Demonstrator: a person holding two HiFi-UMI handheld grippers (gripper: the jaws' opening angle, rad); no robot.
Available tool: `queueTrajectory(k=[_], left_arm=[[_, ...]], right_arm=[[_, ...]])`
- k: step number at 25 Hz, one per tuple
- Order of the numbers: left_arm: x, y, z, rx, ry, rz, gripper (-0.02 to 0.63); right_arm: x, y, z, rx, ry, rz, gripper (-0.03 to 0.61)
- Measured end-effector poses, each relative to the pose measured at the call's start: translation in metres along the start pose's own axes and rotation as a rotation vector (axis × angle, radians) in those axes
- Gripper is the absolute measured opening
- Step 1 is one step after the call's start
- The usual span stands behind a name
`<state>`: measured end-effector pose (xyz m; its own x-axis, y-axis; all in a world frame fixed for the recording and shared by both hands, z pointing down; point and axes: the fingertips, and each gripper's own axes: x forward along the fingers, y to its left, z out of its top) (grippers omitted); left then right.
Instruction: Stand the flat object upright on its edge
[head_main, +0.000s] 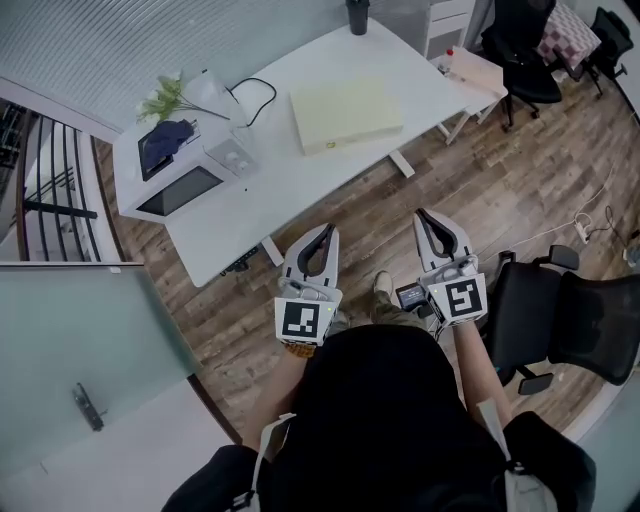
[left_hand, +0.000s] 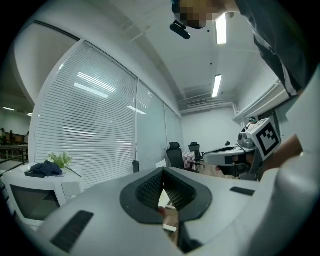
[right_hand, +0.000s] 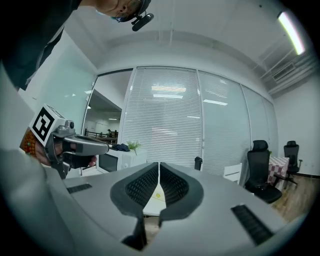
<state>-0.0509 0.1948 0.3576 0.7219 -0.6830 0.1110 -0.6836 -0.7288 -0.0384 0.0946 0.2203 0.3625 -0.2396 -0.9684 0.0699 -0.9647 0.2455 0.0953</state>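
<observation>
Standing on a wood floor (head_main: 480, 190), the person holds the left tongs (head_main: 327, 230) and the right tongs (head_main: 421, 213) side by side, both aimed toward 12 o'clock in the head view. Each pair's own view shows its jaws pressed together with nothing between them. A black chair (head_main: 570, 325) sits at 3 o'clock of the right tongs.

Beyond the tips stands a white table (head_main: 250, 215). The slab (head_main: 344, 115) rests on it at about 12 o'clock from the tongs and well apart from them. It is a plain, pale yellow, thin rectangle lying flat on its broad face. Its long axis runs roughly from 9 to 3 o'clock, tipped slightly toward 2, along the table's length.

At 9 o'clock of the slab, on the table's left end, is a microwave (head_main: 178, 188) with a dark cloth (head_main: 163, 140) and a green plant (head_main: 165, 98) on top. A dark cup (head_main: 357, 15) stands at the far edge, at 12 o'clock of the slab.
</observation>
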Motion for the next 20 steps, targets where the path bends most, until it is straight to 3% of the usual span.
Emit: queueTrajectory(k=[6, 11, 20], left_arm=[[0.043, 0.007, -0.007, -0.008, 0.037, 0.073, 0.006], [0.073, 0.031, -0.019, -0.035, 0.078, 0.111, 0.006], [0.147, 0.106, -0.036, -0.080, 0.096, 0.092, 0.006]], right_arm=[[0.041, -0.043, -0.016, 0.011, -0.002, 0.084, 0.008], [0.080, -0.066, -0.021, 0.018, 0.036, 0.105, 0.009], [0.166, -0.094, -0.027, -0.011, 0.087, 0.113, 0.008]])
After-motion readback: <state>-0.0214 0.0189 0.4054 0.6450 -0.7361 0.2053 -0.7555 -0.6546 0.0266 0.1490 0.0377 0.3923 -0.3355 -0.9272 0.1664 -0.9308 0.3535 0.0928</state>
